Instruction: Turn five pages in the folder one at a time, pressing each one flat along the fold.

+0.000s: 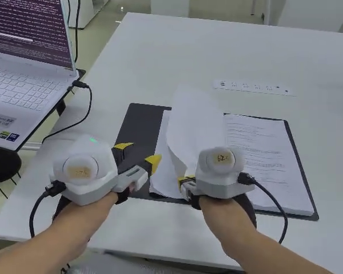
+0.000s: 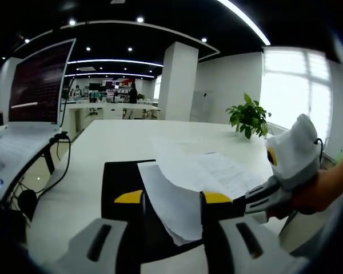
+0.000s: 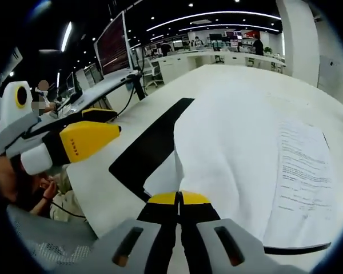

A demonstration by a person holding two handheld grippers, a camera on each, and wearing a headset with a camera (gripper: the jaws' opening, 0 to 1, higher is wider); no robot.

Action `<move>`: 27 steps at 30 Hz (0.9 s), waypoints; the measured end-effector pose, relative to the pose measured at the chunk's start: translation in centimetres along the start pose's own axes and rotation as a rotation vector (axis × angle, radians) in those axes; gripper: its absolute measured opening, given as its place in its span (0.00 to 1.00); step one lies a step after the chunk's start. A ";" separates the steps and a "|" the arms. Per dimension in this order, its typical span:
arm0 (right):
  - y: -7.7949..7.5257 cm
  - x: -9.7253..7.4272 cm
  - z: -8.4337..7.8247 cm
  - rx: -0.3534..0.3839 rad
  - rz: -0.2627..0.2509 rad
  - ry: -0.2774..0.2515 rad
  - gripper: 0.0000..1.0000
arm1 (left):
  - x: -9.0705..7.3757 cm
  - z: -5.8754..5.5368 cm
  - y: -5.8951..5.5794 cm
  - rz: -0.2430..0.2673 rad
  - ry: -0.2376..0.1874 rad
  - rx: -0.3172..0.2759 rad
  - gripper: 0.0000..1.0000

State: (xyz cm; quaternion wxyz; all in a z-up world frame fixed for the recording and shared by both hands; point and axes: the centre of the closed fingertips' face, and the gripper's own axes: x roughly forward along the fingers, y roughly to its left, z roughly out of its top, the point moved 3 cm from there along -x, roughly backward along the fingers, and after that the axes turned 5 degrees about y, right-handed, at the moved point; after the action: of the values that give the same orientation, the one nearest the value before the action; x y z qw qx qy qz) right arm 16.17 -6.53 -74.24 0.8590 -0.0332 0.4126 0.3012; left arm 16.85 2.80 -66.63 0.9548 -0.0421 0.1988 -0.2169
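One sheet pinched, mid-turn over the fold.
The right gripper (image 1: 186, 184), low centre of the head view, has its jaws closed on the lower edge of a curled white paper sheet (image 1: 194, 128). The sheet stands over the open black plastic folder (image 1: 142, 120) on the white table (image 1: 160, 45), and the fold runs up the frame. The sheet leans toward the folder's left half, where the left gripper (image 1: 138, 154) hovers nearer, jaws wide and holding nothing. Both forearms reach in from the bottom edge.
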 end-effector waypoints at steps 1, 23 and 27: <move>0.1 0.4 -0.3 -0.010 0.000 0.014 0.00 | 0.0 -0.1 0.0 0.000 0.003 -0.003 0.37; 0.9 1.9 -1.7 -0.014 0.003 0.038 0.00 | -0.3 -2.4 0.7 0.014 0.065 -0.022 0.36; 1.4 1.8 -1.7 -0.009 0.041 0.011 0.05 | 0.0 -2.7 0.6 0.010 0.081 -0.017 0.36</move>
State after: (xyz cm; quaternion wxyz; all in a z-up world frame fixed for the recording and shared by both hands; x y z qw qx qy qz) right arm 15.08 -4.99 -76.34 0.8503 -0.0301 0.4165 0.3203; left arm 15.97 3.39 -69.21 0.9467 -0.0402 0.2394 -0.2118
